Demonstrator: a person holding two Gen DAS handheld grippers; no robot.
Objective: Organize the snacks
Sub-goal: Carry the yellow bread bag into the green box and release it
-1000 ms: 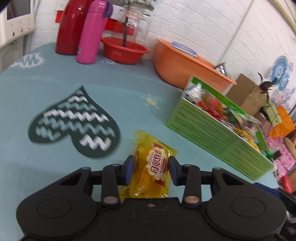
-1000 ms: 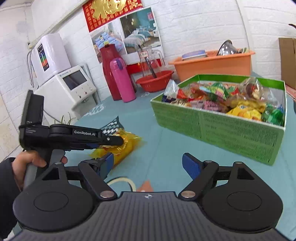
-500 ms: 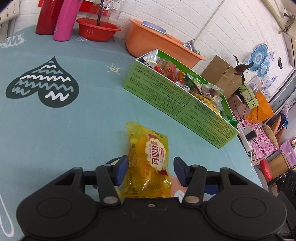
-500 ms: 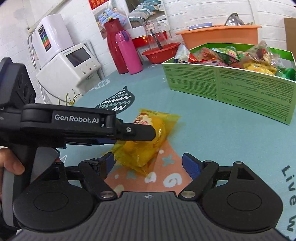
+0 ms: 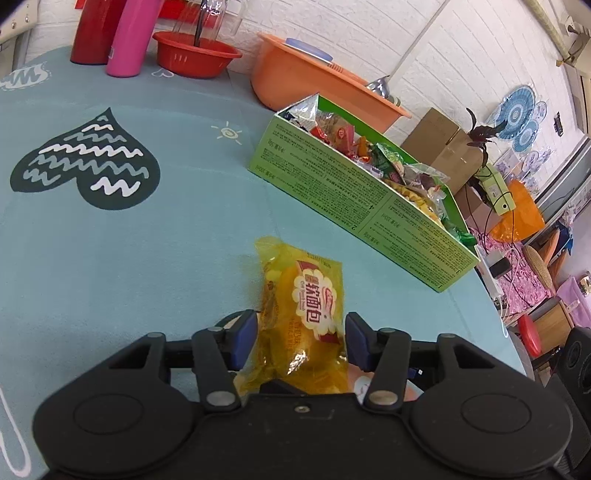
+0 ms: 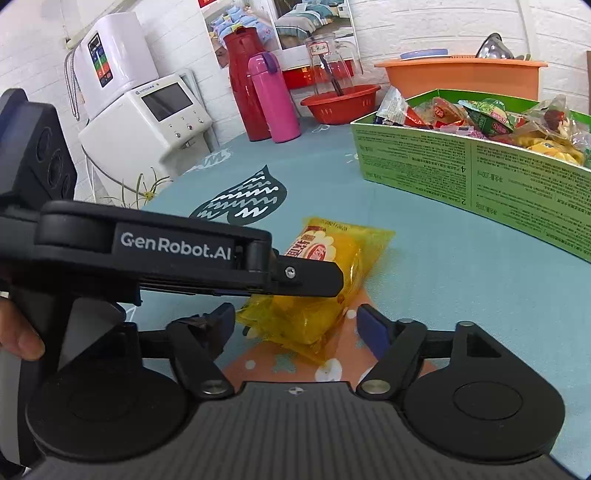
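Note:
A yellow bread packet lies on the teal tablecloth, also seen in the right wrist view. My left gripper is open, its blue pads on either side of the packet with small gaps. In the right wrist view the left gripper's finger lies across the packet. My right gripper is open and empty, just short of the packet's near end. The green snack box, full of wrapped snacks, stands beyond the packet, to the right; it also shows in the right wrist view.
An orange basin, red bowl, pink bottle and red flask stand at the table's far side. A dark heart print marks the cloth. A white appliance stands off the table's left.
The left gripper's jaws have opened from a grip on the packet, which now rests on the table. Both grippers have come lower and closer to the packet.

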